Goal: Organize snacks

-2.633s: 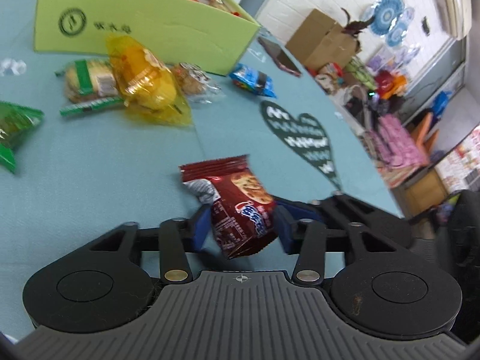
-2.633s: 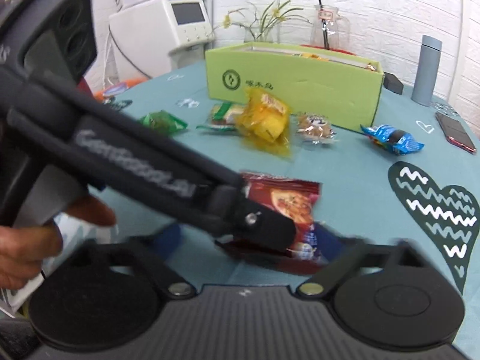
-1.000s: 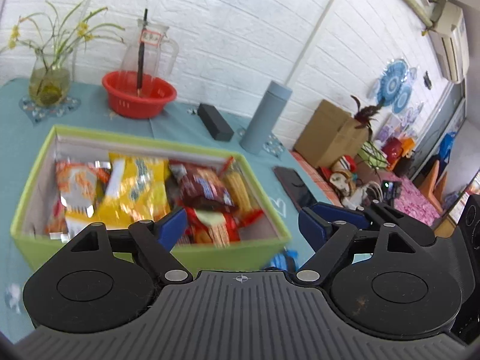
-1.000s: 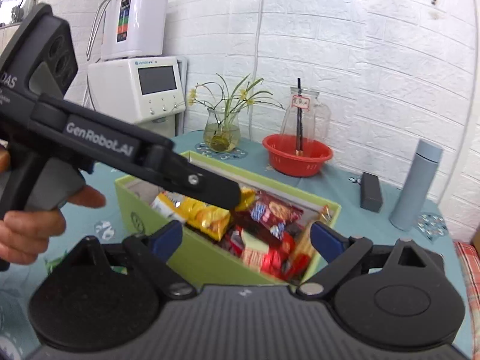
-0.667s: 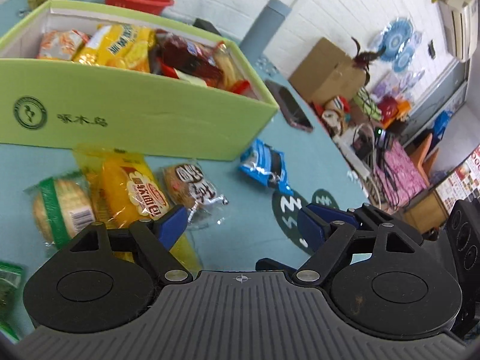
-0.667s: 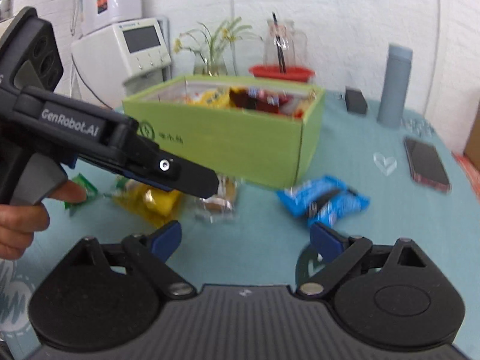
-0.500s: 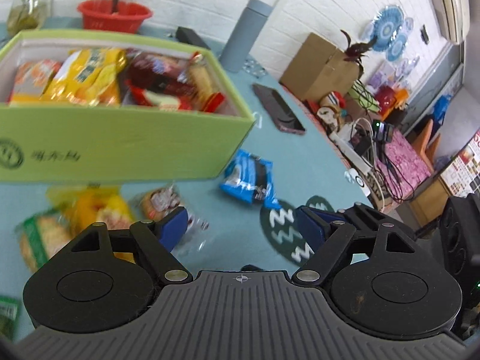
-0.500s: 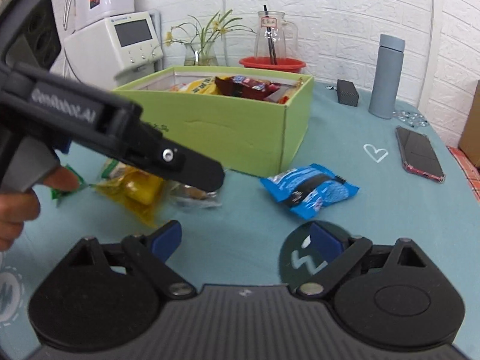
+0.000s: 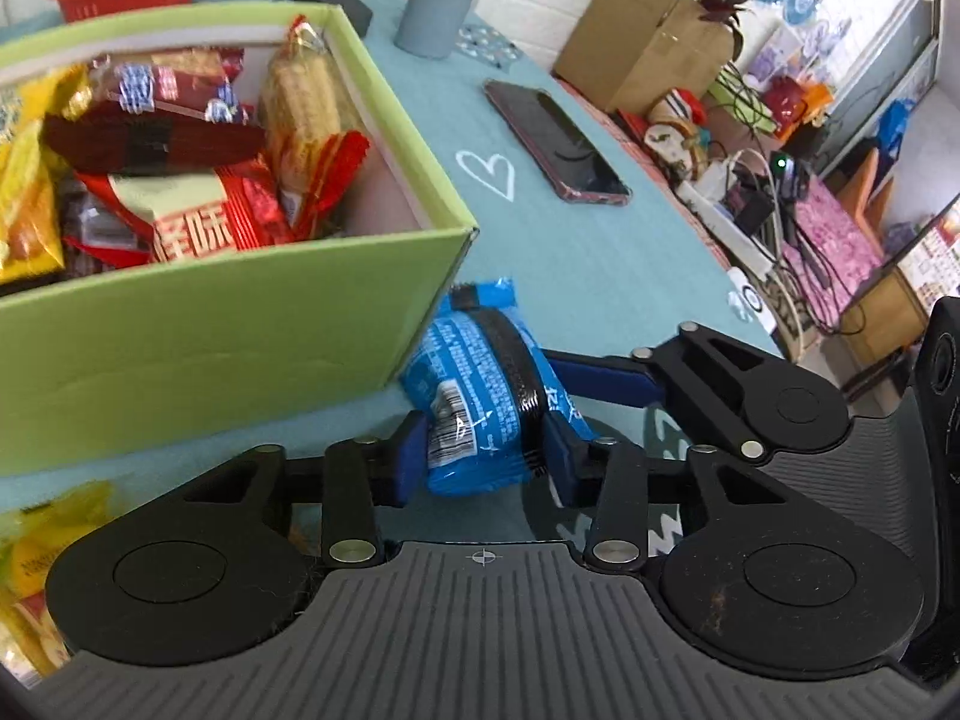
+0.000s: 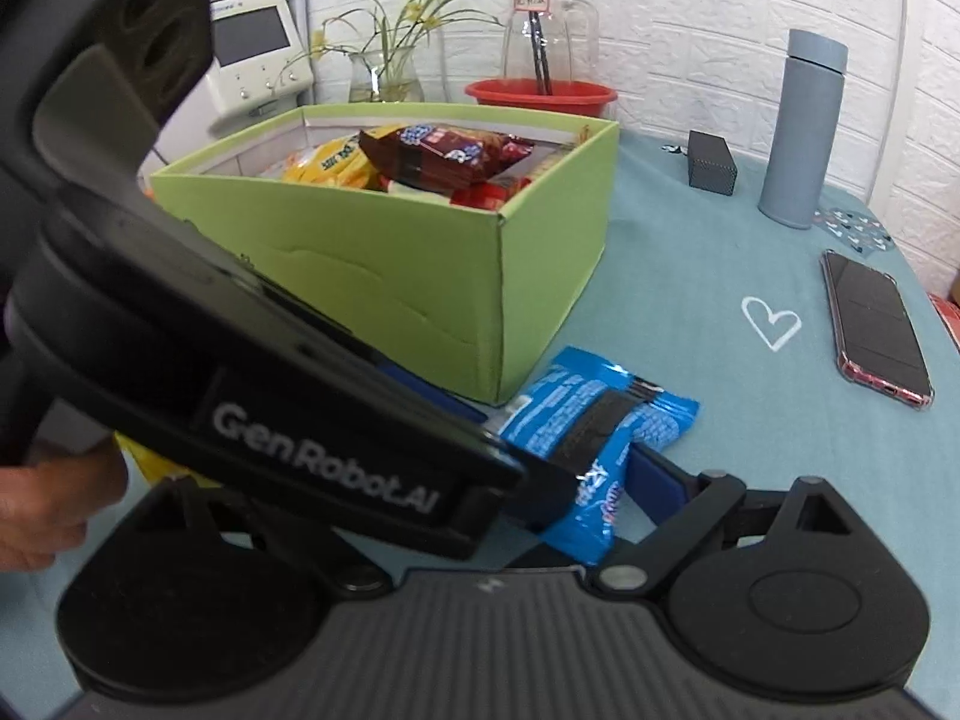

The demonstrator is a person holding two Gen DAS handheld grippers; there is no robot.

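Observation:
A blue snack packet [image 9: 480, 396] lies on the teal tablecloth just off the near right corner of the green box [image 9: 228, 336]. My left gripper [image 9: 480, 459] is shut on the packet's near end. The box holds several red and yellow snacks [image 9: 180, 138]. In the right wrist view the same blue packet [image 10: 594, 438] sits by the green box [image 10: 432, 264]. My right gripper [image 10: 576, 480] is close beside the packet; one blue finger [image 10: 657, 480] touches it and the other is hidden behind my left gripper's body [image 10: 240, 372].
A phone [image 9: 555, 147] and a grey bottle [image 10: 801, 126] stand to the right on the table. A red basin [image 10: 540, 96], a glass jug, a flower vase and a small black box [image 10: 711, 171] are behind the green box. Yellow snacks [image 9: 36, 552] lie at the lower left.
Both grippers have come down from over the box to the blue packet. My left gripper was open and has closed on it. The right gripper has moved in beside it.

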